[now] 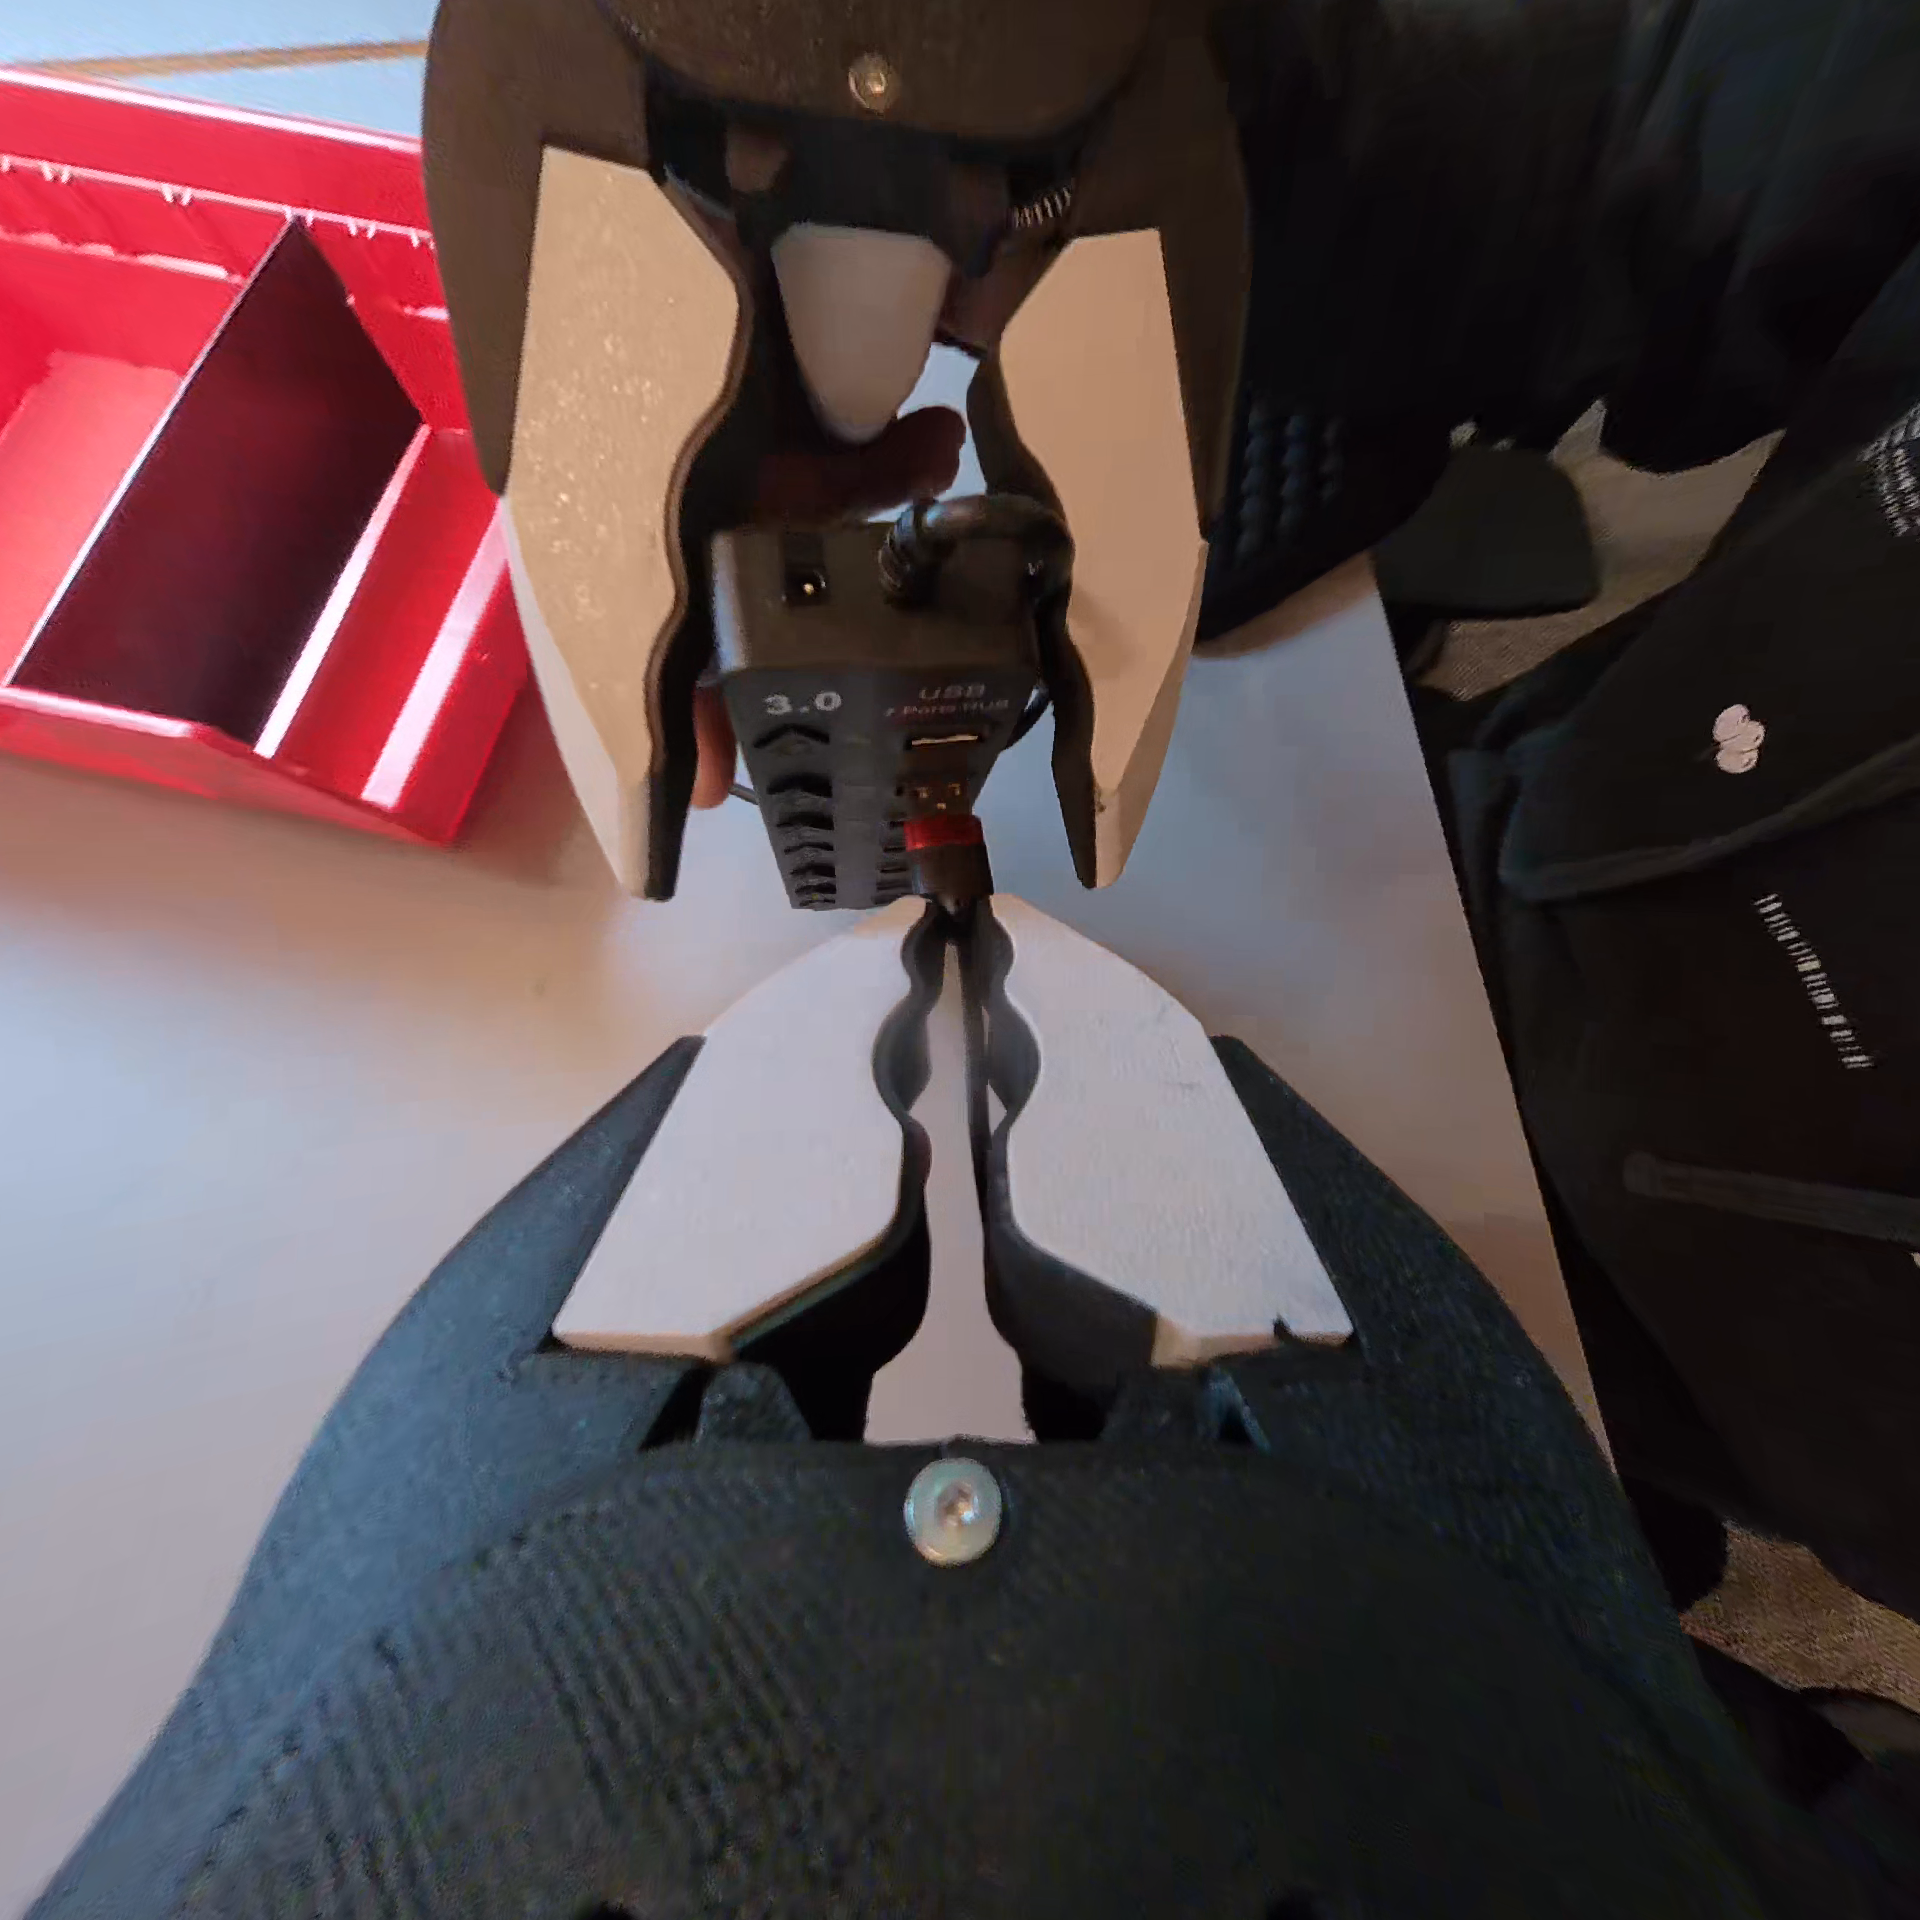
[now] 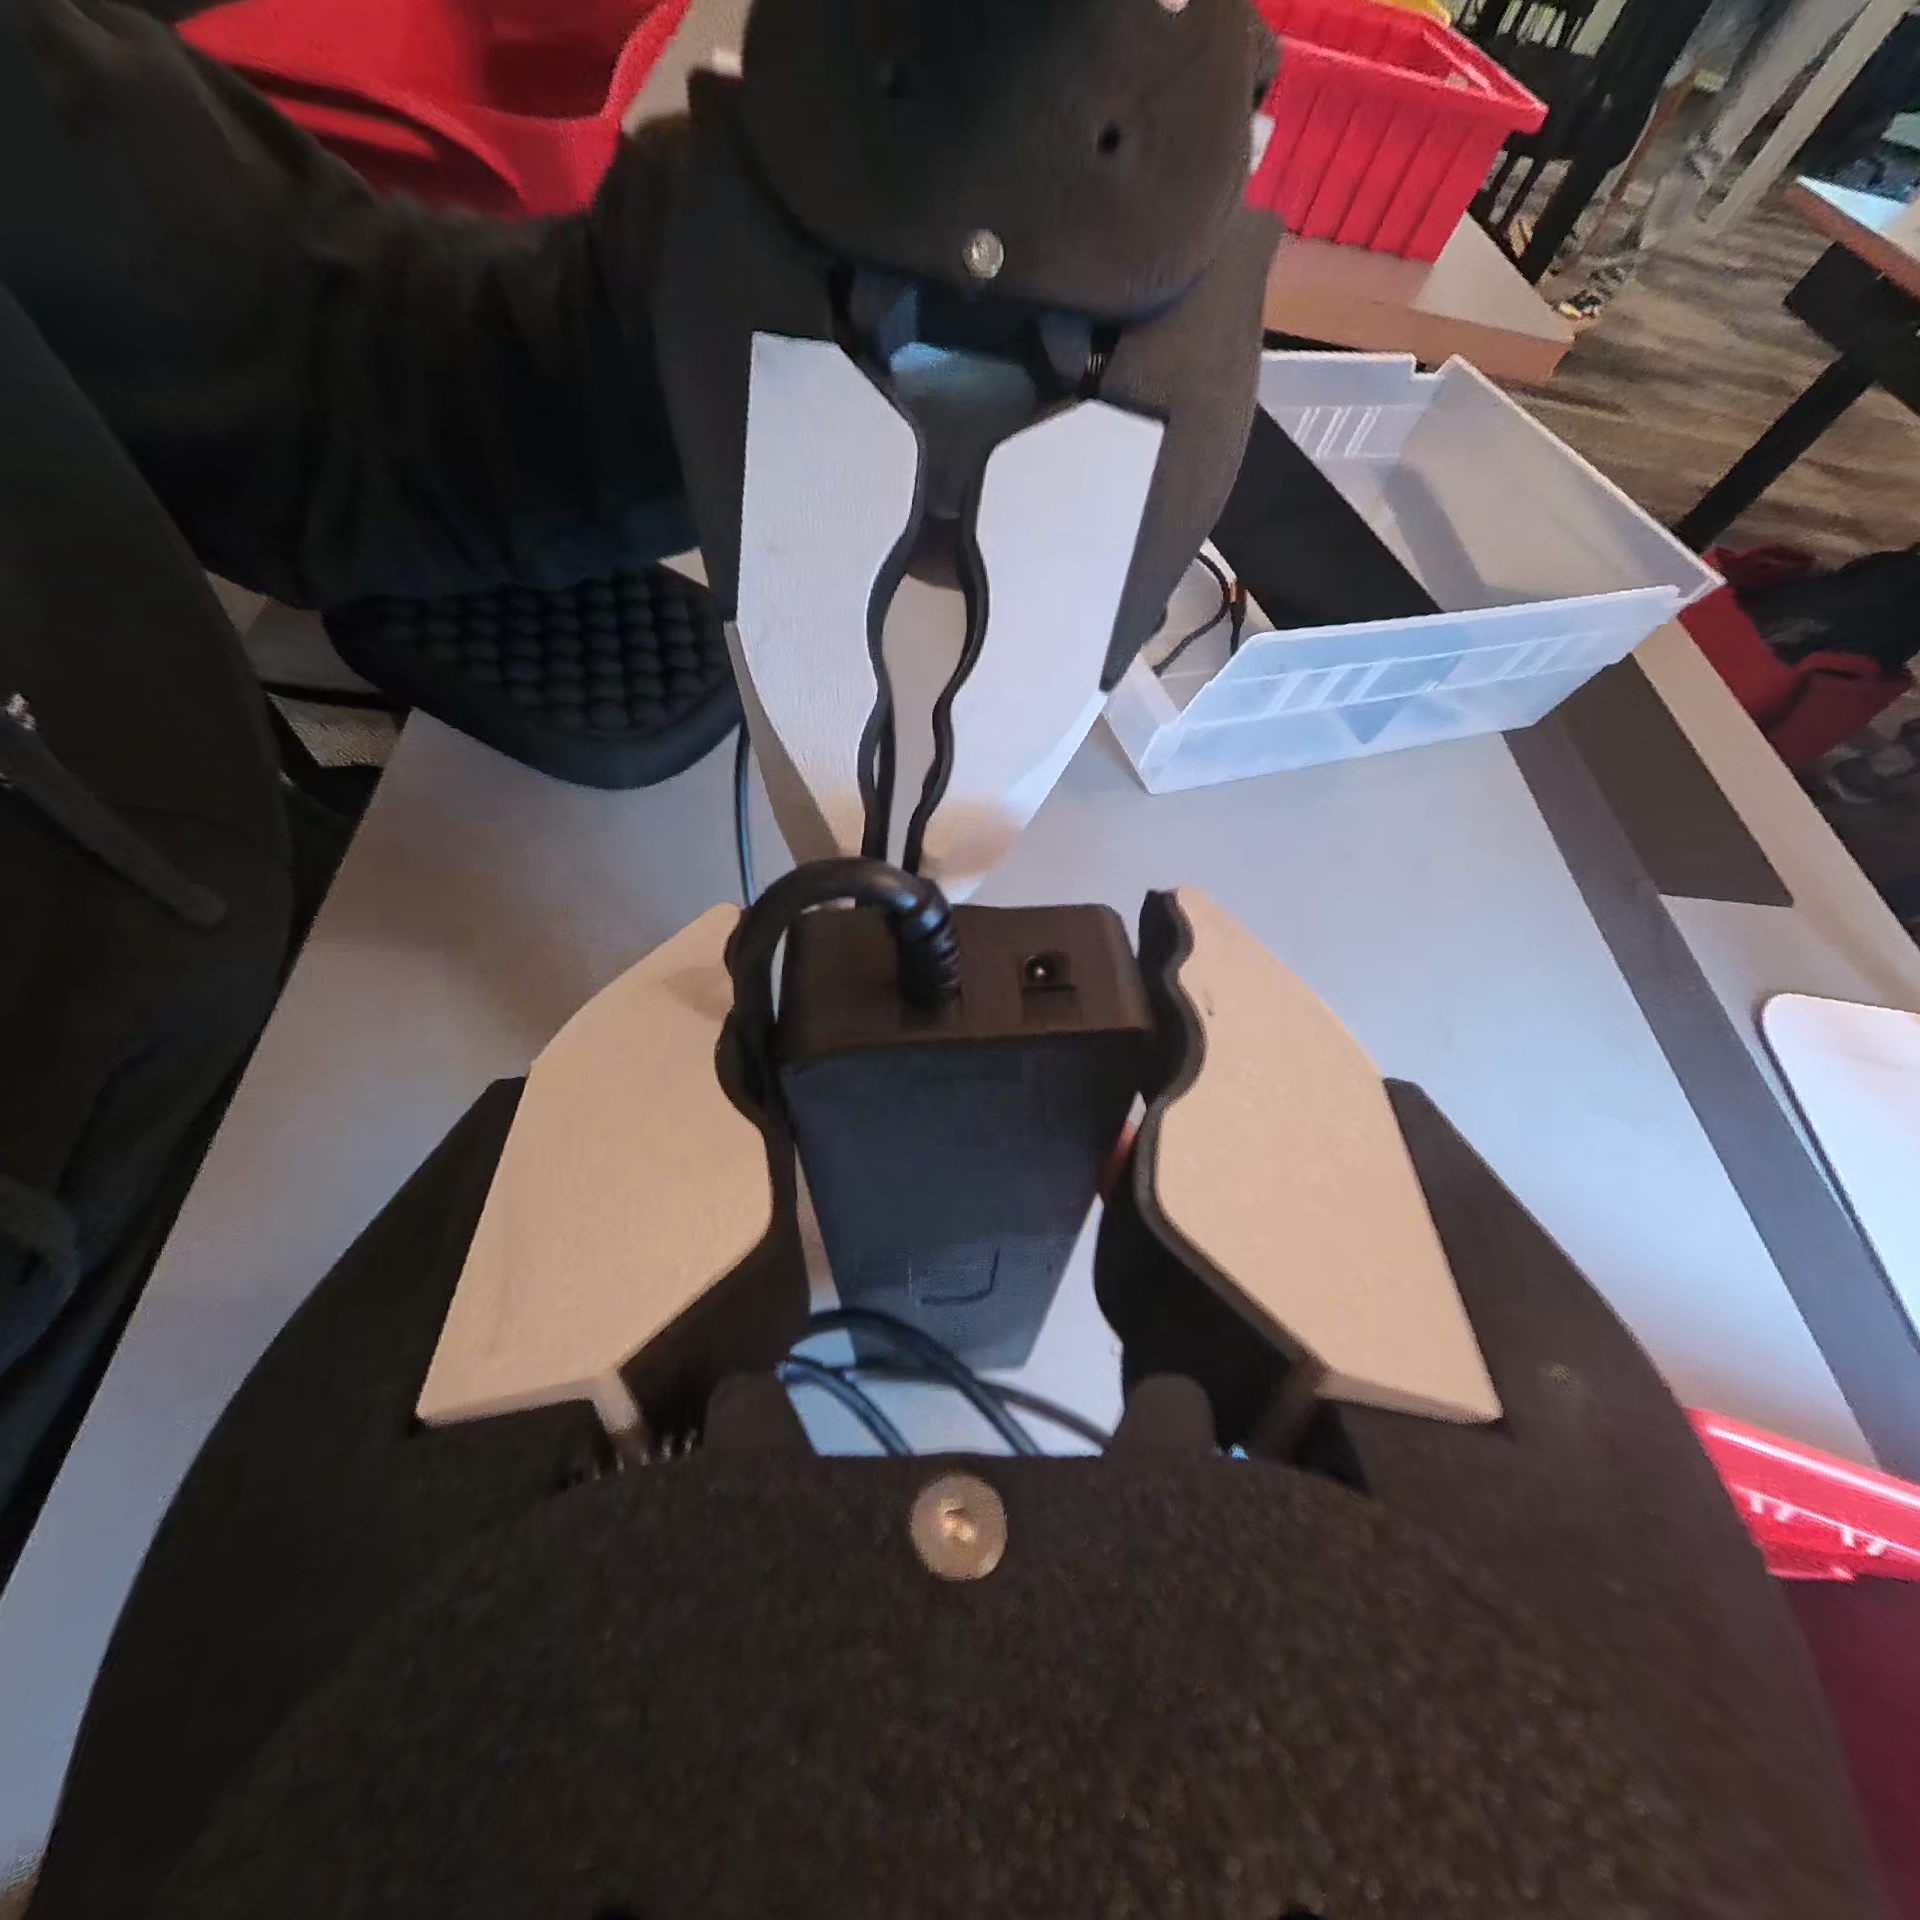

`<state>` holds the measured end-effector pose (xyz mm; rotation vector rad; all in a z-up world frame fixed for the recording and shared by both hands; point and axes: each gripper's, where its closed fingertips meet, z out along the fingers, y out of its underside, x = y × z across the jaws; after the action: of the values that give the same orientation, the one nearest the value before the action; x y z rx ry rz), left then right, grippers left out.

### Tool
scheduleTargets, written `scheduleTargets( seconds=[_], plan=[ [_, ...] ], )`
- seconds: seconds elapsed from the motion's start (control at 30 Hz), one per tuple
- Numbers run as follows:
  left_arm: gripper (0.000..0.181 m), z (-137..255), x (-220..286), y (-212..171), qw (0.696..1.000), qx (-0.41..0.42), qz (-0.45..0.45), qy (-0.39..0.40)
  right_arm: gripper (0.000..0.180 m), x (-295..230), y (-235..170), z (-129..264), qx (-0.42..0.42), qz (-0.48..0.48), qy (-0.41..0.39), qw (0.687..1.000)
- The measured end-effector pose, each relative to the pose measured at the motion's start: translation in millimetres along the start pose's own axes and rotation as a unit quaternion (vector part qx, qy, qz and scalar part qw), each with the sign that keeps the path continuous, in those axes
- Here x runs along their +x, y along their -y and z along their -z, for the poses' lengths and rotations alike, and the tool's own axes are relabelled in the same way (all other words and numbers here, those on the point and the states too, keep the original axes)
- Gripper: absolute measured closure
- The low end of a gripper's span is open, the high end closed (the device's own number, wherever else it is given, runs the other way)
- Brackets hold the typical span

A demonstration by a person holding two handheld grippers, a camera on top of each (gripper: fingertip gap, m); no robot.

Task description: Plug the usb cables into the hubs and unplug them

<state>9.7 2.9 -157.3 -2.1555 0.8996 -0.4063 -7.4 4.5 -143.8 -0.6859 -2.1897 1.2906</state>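
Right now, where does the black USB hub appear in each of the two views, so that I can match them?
Left wrist view: the hub sits at the centre, held between the fingers of the right tool, facing the camera.
Right wrist view: the hub is at the centre, close, seen from its back.
Shared landmark: the thick black cable leaving the hub's end.

Left wrist view: the red bin [image 1: 208, 499] is cut off by the left edge. The plug [image 1: 940, 805] sits at the hub [image 1: 878, 707], but whether it is seated in a port cannot be told. Right wrist view: the hub's port face is turned away, hidden. The clear bin [image 2: 1455, 582] is partly blurred; its contents cannot be told.
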Motion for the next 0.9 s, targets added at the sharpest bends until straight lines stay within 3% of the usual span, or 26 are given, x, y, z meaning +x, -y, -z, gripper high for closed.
scheduleTargets(
  seconds=[0.27, 0.7, 0.8, 0.9],
  plan=[
    [0.176, 11.3, 0.7, 29.5, 0.991, 0.125, 0.014, -0.035, 0.110, 2.7, 20.1, 23.2, 0.096, -0.017, 0.002, 0.995],
    [0.174, 3.4, -2.8, 39.2, 0.985, 0.171, 0.013, -0.005, 0.110, 4.5, 30.8, 40.4, 0.157, -0.007, 0.000, 0.988],
    [0.158, 2.3, -7.7, 38.4, 0.985, 0.168, 0.015, 0.016, 0.110, 4.9, 30.5, 40.5, 0.159, -0.007, -0.002, 0.987],
    [0.129, -4.6, -7.0, 36.4, 0.988, 0.151, 0.017, 0.026, 0.110, 5.4, 30.9, 39.9, 0.163, -0.007, -0.005, 0.987]
  ],
)
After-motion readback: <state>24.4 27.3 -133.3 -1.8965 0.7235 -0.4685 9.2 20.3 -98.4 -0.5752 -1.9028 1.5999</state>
